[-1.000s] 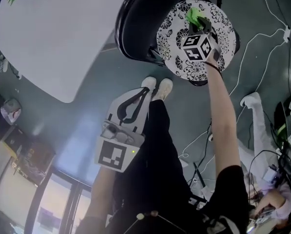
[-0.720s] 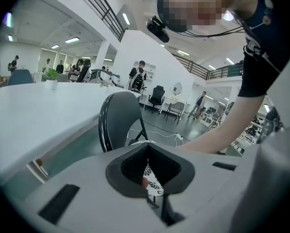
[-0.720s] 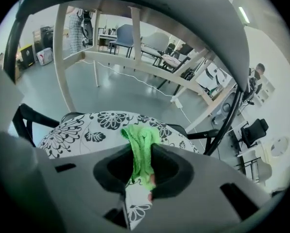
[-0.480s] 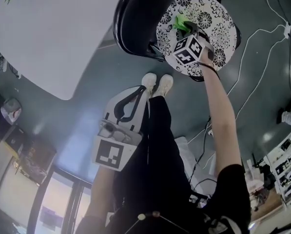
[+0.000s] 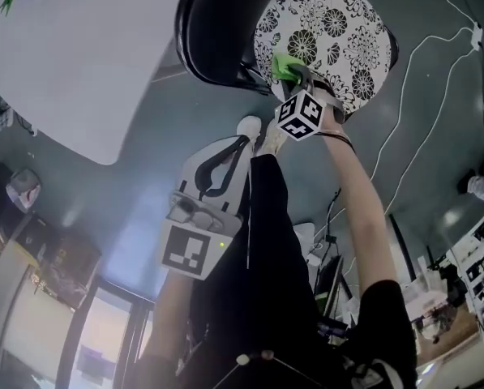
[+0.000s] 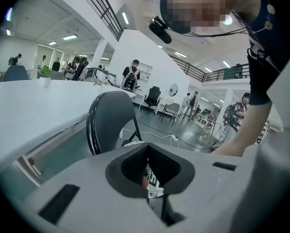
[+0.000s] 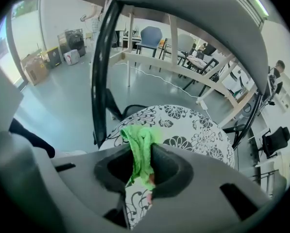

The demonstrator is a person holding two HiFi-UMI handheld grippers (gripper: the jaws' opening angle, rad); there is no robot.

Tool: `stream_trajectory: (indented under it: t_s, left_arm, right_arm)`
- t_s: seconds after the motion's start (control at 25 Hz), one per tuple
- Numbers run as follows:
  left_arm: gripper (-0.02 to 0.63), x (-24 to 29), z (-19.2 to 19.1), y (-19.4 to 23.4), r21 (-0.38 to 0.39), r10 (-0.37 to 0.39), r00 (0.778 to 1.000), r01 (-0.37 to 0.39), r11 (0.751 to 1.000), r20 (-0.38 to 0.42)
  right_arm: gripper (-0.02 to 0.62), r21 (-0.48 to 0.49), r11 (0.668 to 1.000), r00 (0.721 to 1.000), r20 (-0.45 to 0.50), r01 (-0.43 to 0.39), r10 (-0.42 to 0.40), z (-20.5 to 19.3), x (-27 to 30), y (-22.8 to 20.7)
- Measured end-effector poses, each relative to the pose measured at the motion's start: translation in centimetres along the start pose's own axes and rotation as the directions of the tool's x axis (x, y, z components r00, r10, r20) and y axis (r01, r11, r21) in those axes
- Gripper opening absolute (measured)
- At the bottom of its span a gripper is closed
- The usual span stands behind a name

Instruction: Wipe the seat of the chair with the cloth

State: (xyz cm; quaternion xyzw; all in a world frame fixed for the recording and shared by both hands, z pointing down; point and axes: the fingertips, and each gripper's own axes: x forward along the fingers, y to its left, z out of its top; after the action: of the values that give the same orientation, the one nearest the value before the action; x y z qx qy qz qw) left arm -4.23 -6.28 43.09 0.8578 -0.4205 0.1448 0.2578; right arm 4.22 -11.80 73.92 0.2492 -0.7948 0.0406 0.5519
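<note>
The chair seat [image 5: 339, 35] is round, white with a black flower print, and its dark backrest [image 5: 213, 31] curves to the left of it. My right gripper [image 5: 289, 73] is shut on a bright green cloth [image 5: 284, 66] and holds it at the seat's near left edge. In the right gripper view the green cloth [image 7: 141, 149] is pinched between the jaws with the patterned seat [image 7: 193, 132] just beyond. My left gripper [image 5: 217, 164] hangs low beside the person's leg, away from the chair, its jaws closed on nothing [image 6: 145, 171].
A large white table [image 5: 79, 63] lies left of the chair. White cables [image 5: 420, 63] trail over the grey floor to the right. The person's white shoes [image 5: 262, 132] stand just in front of the seat. Shelves and clutter fill the right edge.
My right gripper has dragged the green cloth from the far middle of the seat across to its near left edge. The left gripper has stayed put.
</note>
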Motion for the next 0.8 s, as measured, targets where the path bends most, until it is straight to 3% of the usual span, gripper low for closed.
stream_trajectory:
  t_s: [0.48, 0.8]
  left_arm:
    - [0.005, 0.4, 0.5, -0.1, -0.022, -0.011, 1.000, 0.011, 1.000, 0.013]
    - [0.005, 1.6, 0.8, -0.2, -0.023, -0.029, 1.000, 0.029, 0.999, 0.009]
  right_arm:
    - [0.084, 0.021, 0.995, 0.995, 0.004, -0.100, 0.100, -2.2, -2.9, 5.7]
    - [0.084, 0.122, 0.992, 0.999, 0.040, -0.002, -0.003, -1.6, -4.5, -0.4]
